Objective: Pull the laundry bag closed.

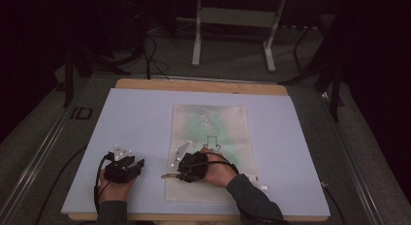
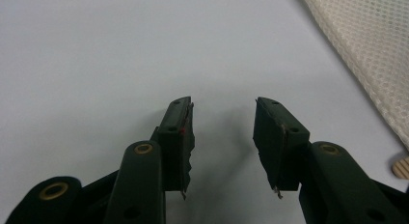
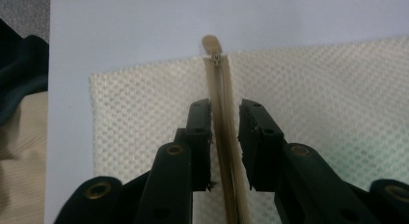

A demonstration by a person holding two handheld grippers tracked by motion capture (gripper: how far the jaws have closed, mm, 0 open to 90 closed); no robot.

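While left gripper (image 1: pixel 138 166) idles, right gripper (image 3: pixel 224 113) straddles zipper (image 3: pixel 223 118).

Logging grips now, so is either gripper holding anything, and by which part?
Nothing is held. The left gripper is open over the bare mat; the right gripper straddles the mesh bag's zipper, unclamped.

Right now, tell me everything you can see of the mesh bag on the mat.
The mesh bag is a flat, cream, net-like pouch lying on the pale blue mat, with something green faintly showing through it. A tan zipper runs along one edge, its puller at the end, so it looks closed. The right claw straddles the zipper with its jaws apart. The left claw is open beside the bag, apart from it.
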